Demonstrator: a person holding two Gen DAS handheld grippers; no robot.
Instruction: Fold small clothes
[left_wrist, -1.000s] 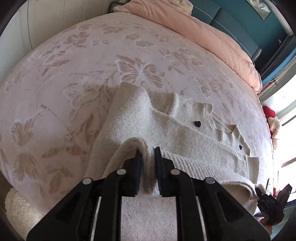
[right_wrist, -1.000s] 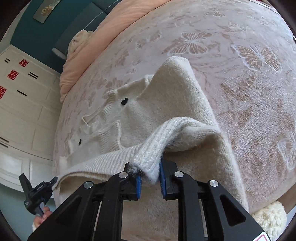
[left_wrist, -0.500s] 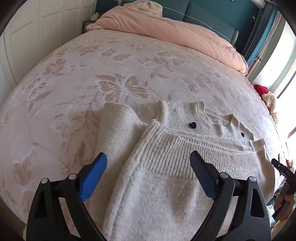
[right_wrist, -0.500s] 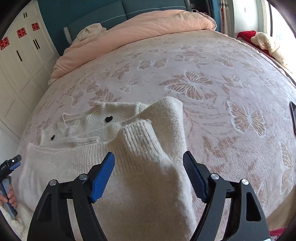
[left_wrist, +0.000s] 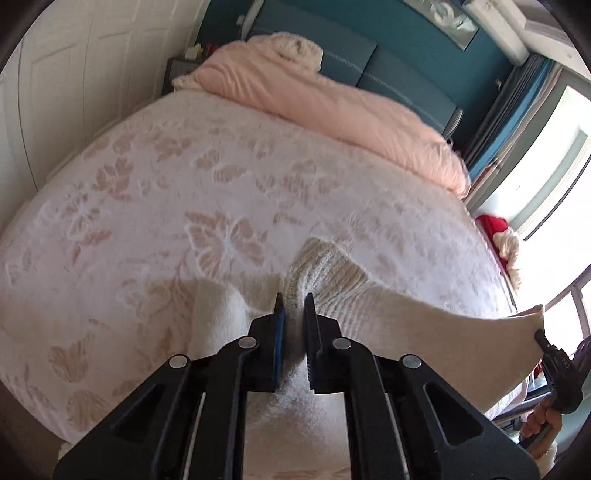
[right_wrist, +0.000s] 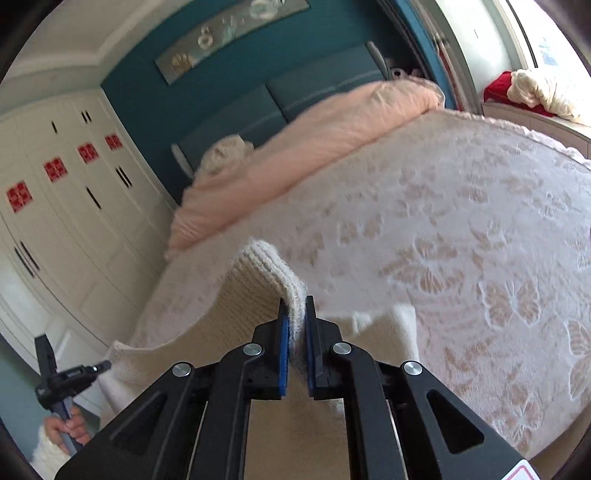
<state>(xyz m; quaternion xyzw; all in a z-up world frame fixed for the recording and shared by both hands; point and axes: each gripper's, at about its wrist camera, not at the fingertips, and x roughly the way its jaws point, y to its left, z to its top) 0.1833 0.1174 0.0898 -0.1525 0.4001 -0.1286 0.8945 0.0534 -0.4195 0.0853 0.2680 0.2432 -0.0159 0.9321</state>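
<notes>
A small cream knitted sweater (left_wrist: 354, 295) is lifted off the bed between my two grippers. My left gripper (left_wrist: 294, 299) is shut on one ribbed corner of it. My right gripper (right_wrist: 295, 302) is shut on the other ribbed corner of the sweater (right_wrist: 258, 280), whose edge stands up above the jaws. The knit stretches between the two grips, and a lower part of it drapes down toward the bed. In the left wrist view the right gripper (left_wrist: 554, 365) shows at the far right edge; in the right wrist view the left gripper (right_wrist: 70, 376) shows at the lower left.
The bed (left_wrist: 147, 206) has a pink-white cover with butterfly patterns. A peach duvet (left_wrist: 332, 107) lies bunched at the teal headboard. White wardrobes (right_wrist: 66, 206) stand on one side. A window sill with red and cream fabric (right_wrist: 524, 92) is on the other.
Half a second ago both grippers were open above the flat folded sweater. Now both are shut on its ribbed edge and have lifted it off the bed.
</notes>
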